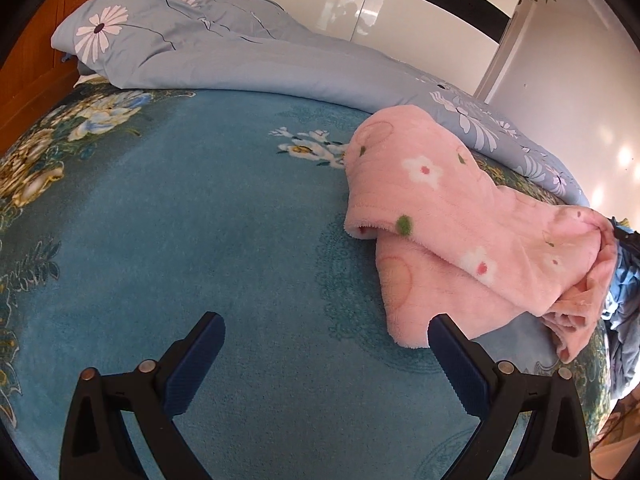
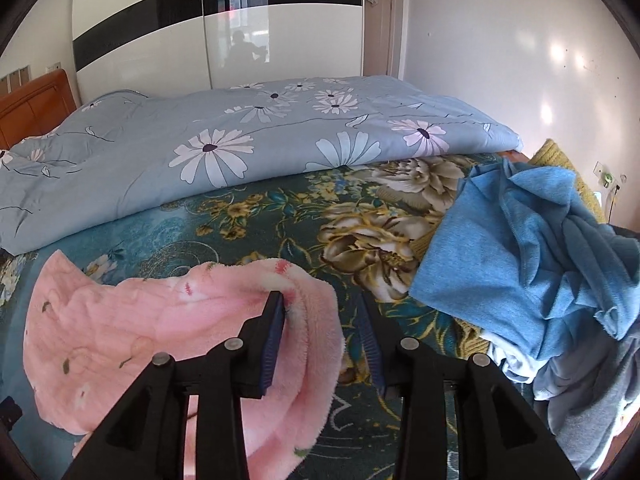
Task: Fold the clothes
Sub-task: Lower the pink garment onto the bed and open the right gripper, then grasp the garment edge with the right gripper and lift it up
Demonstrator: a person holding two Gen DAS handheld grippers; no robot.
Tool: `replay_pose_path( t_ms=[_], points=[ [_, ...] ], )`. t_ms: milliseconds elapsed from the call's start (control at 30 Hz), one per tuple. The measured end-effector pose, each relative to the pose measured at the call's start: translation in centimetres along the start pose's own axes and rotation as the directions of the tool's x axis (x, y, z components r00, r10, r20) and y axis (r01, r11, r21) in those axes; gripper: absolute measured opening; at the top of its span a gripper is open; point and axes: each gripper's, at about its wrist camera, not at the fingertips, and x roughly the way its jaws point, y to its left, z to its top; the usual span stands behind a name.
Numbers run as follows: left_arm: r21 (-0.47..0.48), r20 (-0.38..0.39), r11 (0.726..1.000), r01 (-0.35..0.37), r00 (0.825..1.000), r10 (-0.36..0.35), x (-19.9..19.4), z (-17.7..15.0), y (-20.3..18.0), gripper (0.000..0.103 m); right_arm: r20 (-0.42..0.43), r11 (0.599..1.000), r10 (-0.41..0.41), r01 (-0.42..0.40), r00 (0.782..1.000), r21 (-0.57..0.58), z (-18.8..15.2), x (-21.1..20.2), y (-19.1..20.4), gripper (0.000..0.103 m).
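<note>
A pink fleece garment [image 1: 460, 220] with white flowers and green dots lies crumpled on the blue floral bed cover [image 1: 200, 220]. My left gripper [image 1: 326, 320] hovers open over bare cover, and its right finger is just in front of the garment's near corner. In the right wrist view, a fold of the pink garment [image 2: 120, 320] lies between the jaws of my right gripper [image 2: 320, 298]. The fold rests against the left pad, while the right pad stands apart from the cloth. The jaws are partly open.
A pile of blue and grey clothes [image 2: 520, 248] sits at the bed's right end. A grey-blue daisy quilt [image 2: 240, 140] lies bunched along the far side. There is an orange wooden headboard [image 2: 36, 100] at the left and a white wardrobe [image 2: 280, 20] behind.
</note>
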Motion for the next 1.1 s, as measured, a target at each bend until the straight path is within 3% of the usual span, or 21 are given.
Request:
replay_pose_path(
  t_ms=[100, 200, 267, 333, 367, 433, 533, 800, 867, 900, 967, 1000, 1033, 1100],
  points=[
    [0.054, -0.009, 0.997, -0.056, 0.998, 0.056, 1.2, 0.8, -0.1, 0.103, 0.023, 0.995, 0.045, -0.043, 0.999, -0.089, -0.8, -3.2, 1.4, 0.039],
    [0.114, -0.019, 0.99, -0.085, 0.996, 0.088, 2.7, 1.8, -0.5, 0.103, -0.037, 0.957, 0.223, -0.226, 0.974, -0.183, -2.6, -4.9, 5.4, 0.04],
    [0.141, -0.022, 0.985, -0.1, 0.994, 0.104, 3.4, 2.3, -0.7, 0.103, -0.094, 0.903, 0.351, -0.364, 0.932, -0.227, -3.9, -5.3, 9.1, 0.04],
    [0.133, -0.024, 0.986, -0.098, 0.994, 0.102, 3.6, 2.4, -0.5, 0.103, -0.185, 0.821, 0.482, -0.515, 0.856, -0.245, -5.5, -4.5, 13.5, 0.047],
    [0.119, -0.022, 0.989, -0.082, 0.996, 0.085, 3.3, 2.3, -0.2, 0.103, -0.219, 0.79, 0.509, -0.553, 0.832, -0.266, -6.4, -3.8, 15.8, 0.049],
    [0.092, -0.016, 0.994, -0.063, 0.998, 0.065, 2.7, 1.8, 0.6, 0.103, -0.275, 0.732, 0.539, -0.604, 0.796, -0.315, -8.0, -2.5, 20.2, 0.049],
    [0.071, -0.006, 0.996, -0.058, 0.998, 0.059, 1.7, 1.1, 2.1, 0.103, -0.322, 0.669, 0.55, -0.637, 0.77, -0.383, -10.1, -1.5, 25.0, 0.049],
    [0.015, -0.003, 1.0, -0.025, 1.0, 0.025, 2.0, 1.3, 4.2, 0.103, -0.224, 0.621, 0.323, -0.384, 0.92, -0.683, -14.1, -0.8, 30.0, 0.051],
    [0.019, -0.008, 1.0, -0.012, 1.0, 0.012, 2.5, 1.3, 4.0, 0.103, -0.185, 0.644, 0.272, -0.322, 0.944, -0.694, -13.9, -0.3, 29.8, 0.051],
    [0.023, -0.008, 1.0, -0.005, 1.0, 0.005, 2.7, 1.3, 3.8, 0.103, -0.173, 0.67, 0.275, -0.318, 0.946, -0.671, -13.2, -0.3, 29.2, 0.048],
    [0.03, -0.008, 1.0, 0.009, 1.0, -0.008, 3.2, 1.5, 3.3, 0.103, -0.152, 0.729, 0.294, -0.325, 0.944, -0.603, -11.7, -0.4, 27.8, 0.029],
    [0.032, -0.011, 0.999, 0.014, 1.0, -0.014, 3.6, 1.7, 2.9, 0.103, -0.132, 0.756, 0.281, -0.304, 0.951, -0.58, -10.9, -0.4, 27.2, 0.013],
    [0.035, -0.014, 0.999, 0.02, 1.0, -0.019, 3.9, 1.9, 2.6, 0.103, -0.11, 0.781, 0.26, -0.276, 0.959, -0.56, -10.1, -0.3, 26.7, 0.008],
    [0.04, -0.018, 0.998, 0.044, 0.999, -0.043, 4.5, 2.4, 1.6, 0.103, -0.076, 0.82, 0.236, -0.241, 0.969, -0.519, -8.4, -0.2, 25.5, 0.006]
  ],
)
